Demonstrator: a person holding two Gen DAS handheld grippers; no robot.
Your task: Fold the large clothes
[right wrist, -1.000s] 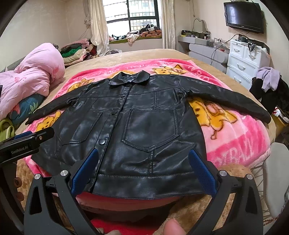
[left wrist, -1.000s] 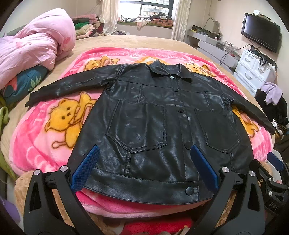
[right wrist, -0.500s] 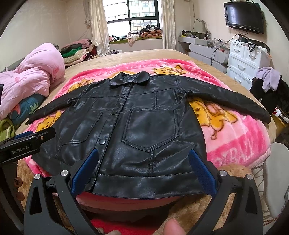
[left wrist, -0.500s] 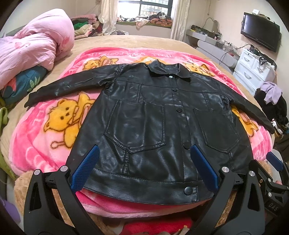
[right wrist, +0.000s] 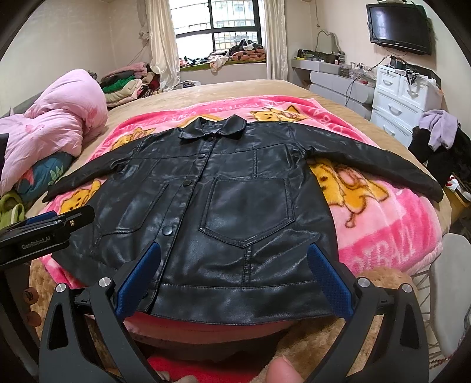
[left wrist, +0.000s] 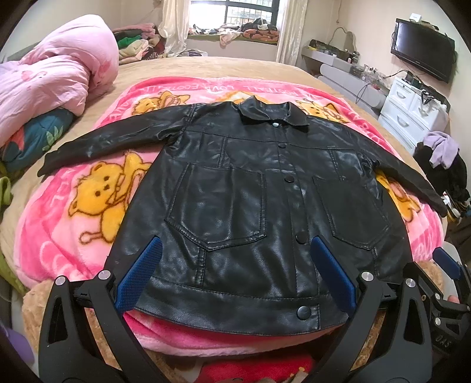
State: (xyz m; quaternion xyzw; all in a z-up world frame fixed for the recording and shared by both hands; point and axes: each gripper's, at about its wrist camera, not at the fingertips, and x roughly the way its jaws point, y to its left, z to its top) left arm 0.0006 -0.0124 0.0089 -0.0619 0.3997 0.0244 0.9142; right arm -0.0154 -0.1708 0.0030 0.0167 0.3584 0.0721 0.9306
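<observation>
Hovering spread-open and empty, left hand-held gripper [left wrist: 232, 277] and right hand-held gripper [right wrist: 234, 277] face black faux-leather jacket [left wrist: 253, 206]: probably heavy, stiff, slick; pinch hem corners.

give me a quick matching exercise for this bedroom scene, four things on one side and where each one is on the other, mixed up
Things:
1. black leather jacket
2. pink quilt
3. television
4. lilac garment

Places:
a. mounted on the wall
b. bundled at the left edge of the bed
c. spread flat on the pink cartoon blanket
d. draped over dark clothes beside the white drawers

Pairs: 1-c, 2-b, 3-a, 4-d
</observation>
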